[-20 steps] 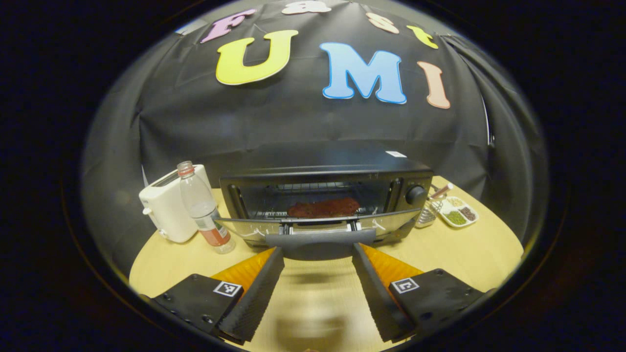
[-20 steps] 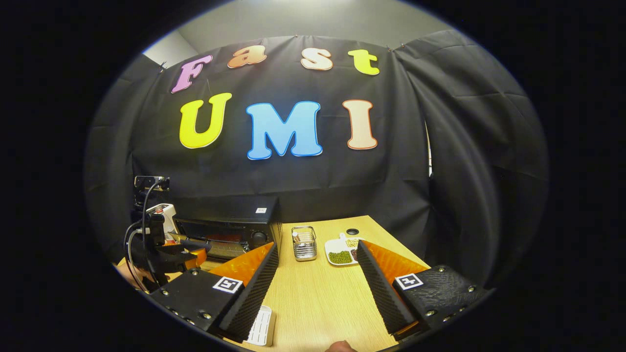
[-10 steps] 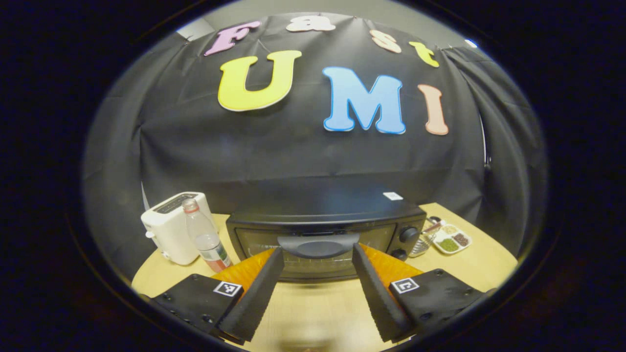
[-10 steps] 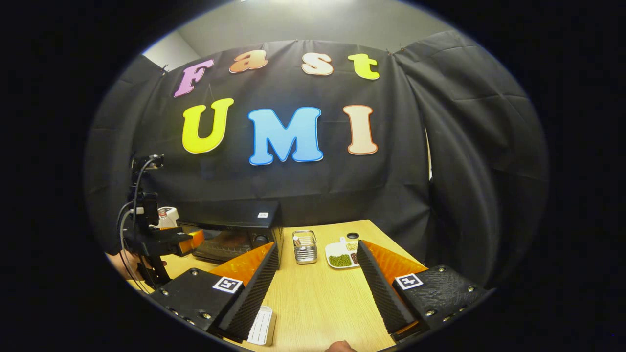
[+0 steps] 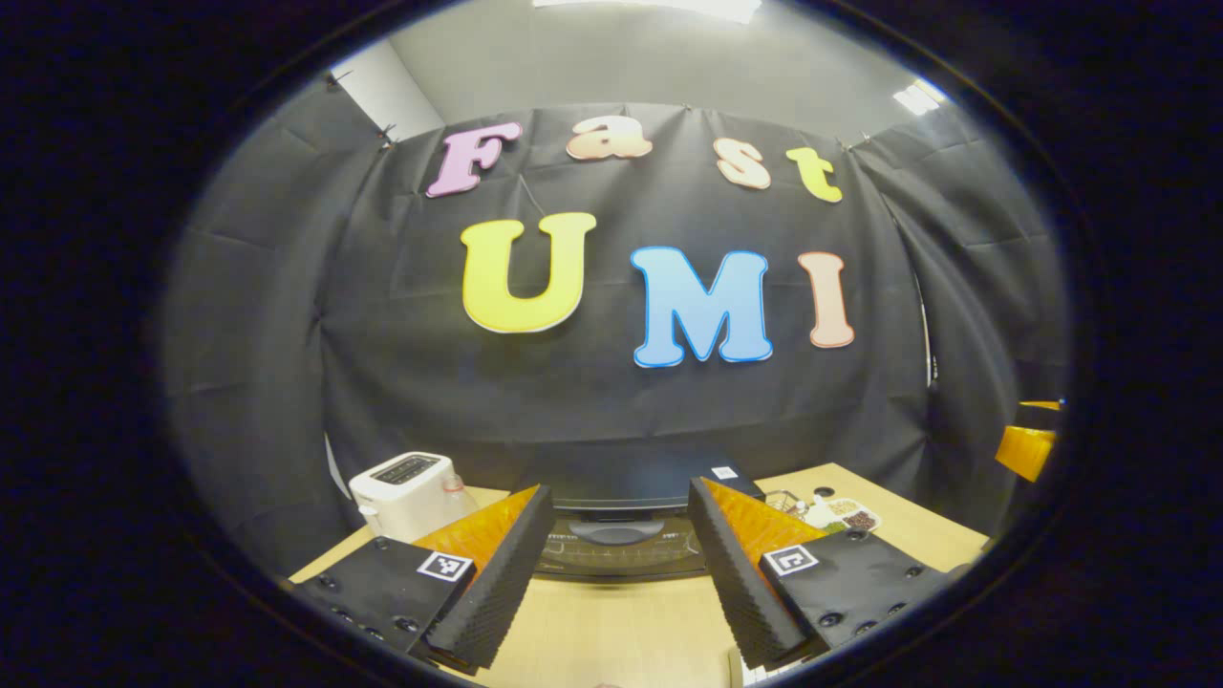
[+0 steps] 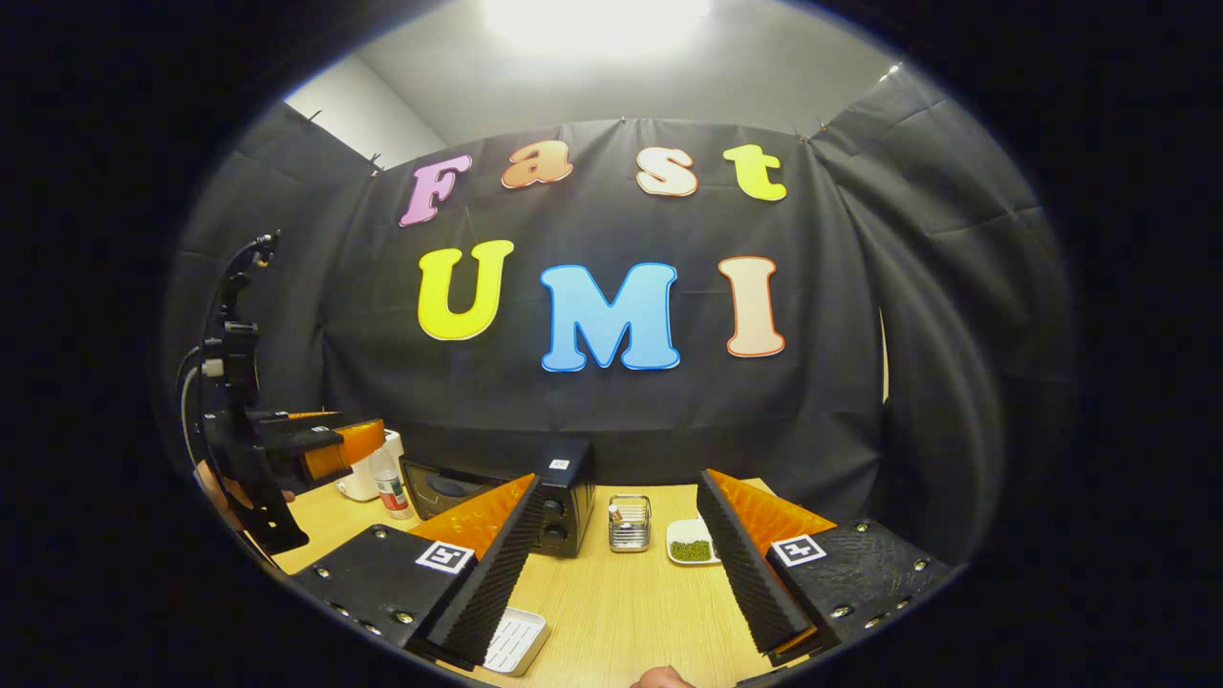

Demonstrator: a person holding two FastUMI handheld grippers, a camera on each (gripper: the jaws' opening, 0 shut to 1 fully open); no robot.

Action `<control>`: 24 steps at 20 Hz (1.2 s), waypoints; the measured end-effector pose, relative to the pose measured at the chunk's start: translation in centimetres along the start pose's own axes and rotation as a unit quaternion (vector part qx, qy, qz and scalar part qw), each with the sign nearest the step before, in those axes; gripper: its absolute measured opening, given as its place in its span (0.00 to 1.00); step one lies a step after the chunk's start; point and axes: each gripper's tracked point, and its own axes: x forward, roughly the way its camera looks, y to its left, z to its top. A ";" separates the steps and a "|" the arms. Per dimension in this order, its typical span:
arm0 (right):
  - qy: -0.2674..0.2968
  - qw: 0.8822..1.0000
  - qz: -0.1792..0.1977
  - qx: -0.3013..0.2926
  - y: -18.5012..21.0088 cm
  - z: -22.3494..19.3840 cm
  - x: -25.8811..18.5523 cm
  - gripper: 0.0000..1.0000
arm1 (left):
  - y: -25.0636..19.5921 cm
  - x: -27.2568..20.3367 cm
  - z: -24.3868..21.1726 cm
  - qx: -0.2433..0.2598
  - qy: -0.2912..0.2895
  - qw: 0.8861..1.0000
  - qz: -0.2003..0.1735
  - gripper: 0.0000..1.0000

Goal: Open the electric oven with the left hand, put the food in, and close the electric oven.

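The left gripper [image 5: 621, 573] hangs with its fingers spread wide and nothing between them, backed away from the electric oven [image 5: 626, 535]. A second ago those fingers flanked the door handle [image 5: 616, 528] with the door dropped open and the dark red food lying on the rack inside; half a second ago the door was swung up against the oven front. Now the door is shut, the handle sits at 12 o'clock from the fingertips and well clear of them, and the food is hidden behind the closed door. In the right gripper view the left gripper [image 6: 368, 441] is raised at 9 o'clock, above the table [image 6: 621, 602].

The right gripper [image 6: 616, 573] is also spread and empty, hovering over bare table, with the oven [image 6: 535, 502] at about 11 o'clock, a wire basket [image 6: 629, 523] at 12 and a white dish of green beans [image 6: 692, 547] just right of it. A white toaster [image 5: 409, 492] stands at 10 o'clock from the left gripper.

With the food inside and the door closed, the task looks complete; both hands seem to be retreating.
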 end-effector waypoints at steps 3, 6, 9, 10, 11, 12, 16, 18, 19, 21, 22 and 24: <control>-0.011 1.000 0.026 -0.005 0.0 1.1 -1.2 0.98 | 0.9 -4.3 1.4 -0.002 -0.013 0.999 0.029 0.99; -0.017 0.999 0.036 -0.024 -0.3 2.1 -2.2 0.98 | 1.2 -7.7 2.6 0.003 -0.028 0.999 0.040 0.99; -0.033 0.998 0.047 -0.021 0.5 3.8 -3.0 0.98 | 1.9 -10.1 3.9 0.022 -0.045 0.998 0.048 0.99; -0.035 0.998 0.047 -0.017 0.7 4.1 -3.3 0.98 | 2.1 -10.8 4.3 0.026 -0.049 0.997 0.047 0.99; -0.039 0.998 0.045 -0.012 0.9 4.6 -3.5 0.98 | 2.3 -11.6 4.5 0.027 -0.053 0.997 0.045 0.99; -0.047 0.998 0.043 -0.008 1.1 5.1 -3.7 0.98 | 2.6 -12.2 4.6 0.024 -0.055 0.997 0.043 0.99; -0.067 0.997 0.024 0.004 2.1 6.1 -4.0 0.97 | 4.7 -14.2 4.7 0.007 -0.054 0.997 0.047 0.99; -0.063 0.998 0.018 0.013 2.8 5.8 -4.2 0.98 | 5.6 -15.2 4.7 0.004 -0.054 0.997 0.049 0.99; -0.061 0.998 0.015 0.016 3.1 5.7 -4.4 0.98 | 6.0 -15.3 4.6 0.004 -0.054 0.997 0.050 0.99; -0.056 0.998 0.008 0.019 3.3 5.5 -4.9 0.98 | 6.4 -15.6 4.6 0.004 -0.053 0.997 0.049 0.99; -0.055 0.998 0.006 0.020 3.4 5.4 -5.2 0.98 | 6.6 -15.7 4.6 0.002 -0.054 0.997 0.047 0.99; -0.056 0.998 0.003 0.021 3.8 5.3 -5.6 0.98 | 7.0 -16.3 5.0 -0.003 -0.058 0.997 0.048 0.97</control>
